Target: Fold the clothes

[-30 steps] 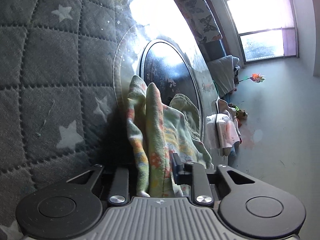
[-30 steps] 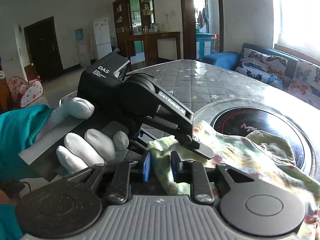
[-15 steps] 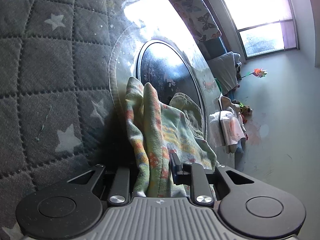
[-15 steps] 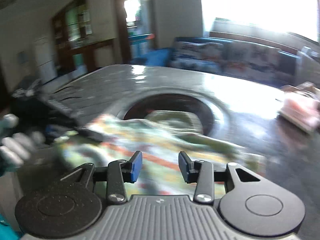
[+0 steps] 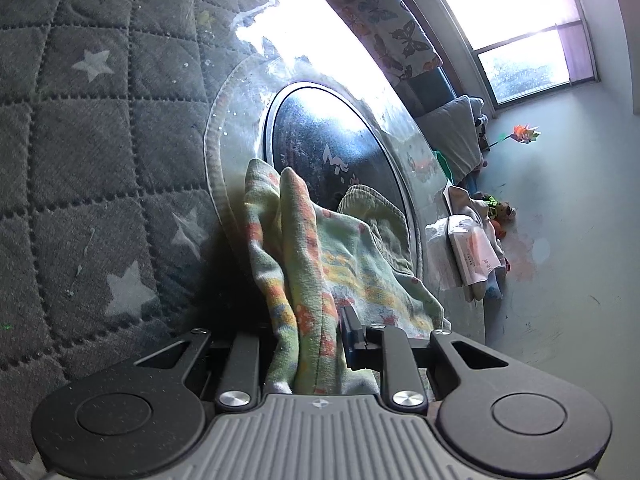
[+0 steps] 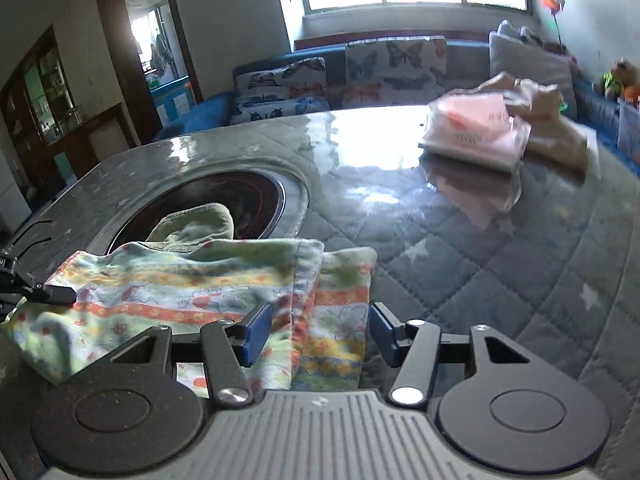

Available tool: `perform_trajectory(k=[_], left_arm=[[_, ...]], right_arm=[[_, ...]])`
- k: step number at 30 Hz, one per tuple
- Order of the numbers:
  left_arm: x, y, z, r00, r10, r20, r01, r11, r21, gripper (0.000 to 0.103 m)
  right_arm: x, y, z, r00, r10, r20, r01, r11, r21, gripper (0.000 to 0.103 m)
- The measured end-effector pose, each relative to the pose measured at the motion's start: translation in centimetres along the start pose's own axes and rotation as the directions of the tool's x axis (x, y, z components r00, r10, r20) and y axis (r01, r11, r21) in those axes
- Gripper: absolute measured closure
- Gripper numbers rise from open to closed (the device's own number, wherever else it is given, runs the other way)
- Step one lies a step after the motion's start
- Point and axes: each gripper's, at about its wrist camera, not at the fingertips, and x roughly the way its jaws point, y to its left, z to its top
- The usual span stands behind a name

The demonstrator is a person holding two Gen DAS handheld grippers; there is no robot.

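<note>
1. On the quilted table cover (image 5: 92,152), grey with white stars, far left of the left wrist view: bare cloth, nothing on it.
2. Next right, a clear plastic sheet lies over the cover; a round dark glass cooktop (image 5: 340,152) is set into the table, with strong window glare on it.
3. The garment (image 5: 304,264), pale green with orange and yellow printed stripes, lies partly over the cooktop's near edge and partly on the cover. A plain green ribbed part of it sits on the dark glass.
4. Left gripper (image 5: 308,332): clamped on a bunched fold of the garment. Cloth fills the gap between the fingers and stands up in two ridges ahead of them.
5. Right of the garment, at the table's far side: a plastic-wrapped pack (image 5: 472,252) with pink contents, beige cloth beside it.
6. In the right wrist view, the left gripper's tip shows at the far left edge, on the garment's corner.
7. Right gripper (image 6: 318,330): jaws apart and opening. The garment's folded edge lies between the blue pads (image 6: 256,330); the pads do not press it.
8. Right of that: bare starred cover, then the pink pack at upper right.
9. Behind the table: a sofa with butterfly cushions (image 6: 394,66) under a bright window.
</note>
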Motion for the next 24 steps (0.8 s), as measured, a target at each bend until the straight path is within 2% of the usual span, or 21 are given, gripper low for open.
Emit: perform_trajectory(k=[7,11,15,19,22,24], left_arm=[[0.1,-0.1,0.0,1.0,0.007,0.002,-0.007,1.0,0.009,0.08],[0.1,-0.3,0.0,1.0,0.014,0.003,-0.014,1.0,0.02,0.08],[0.0,-0.4,0.0,1.0,0.022,0.004,-0.022,0.999,0.034,0.08],[0.0,-0.9,-0.1,0.999,0.039,0.009,-0.04,0.997,0.065,0.08],[0.0,-1.6,-0.2,0.997,0.071,0.016,-0.072,0.992,0.107,0.083],[-0.1,-2.1,-0.2,0.997,0.077,0.022,-0.079,0.988,0.134,0.086]], right_arm=[[0.4,0.9,-0.1,1.0,0.005,0.002,-0.005,1.0,-0.01,0.048],[0.5,1.4,0.0,0.999,0.035,-0.008,-0.035,0.999,-0.014,0.071],[0.7,1.1,0.3,0.997,0.068,-0.023,-0.068,0.997,0.022,0.074],[0.9,1.1,0.2,0.998,0.059,-0.012,-0.059,0.997,0.04,0.074],[0.8,1.6,0.1,0.998,0.062,-0.002,-0.061,0.998,0.027,0.09],[0.3,1.6,0.2,0.997,0.07,0.017,-0.071,0.997,0.03,0.094]])
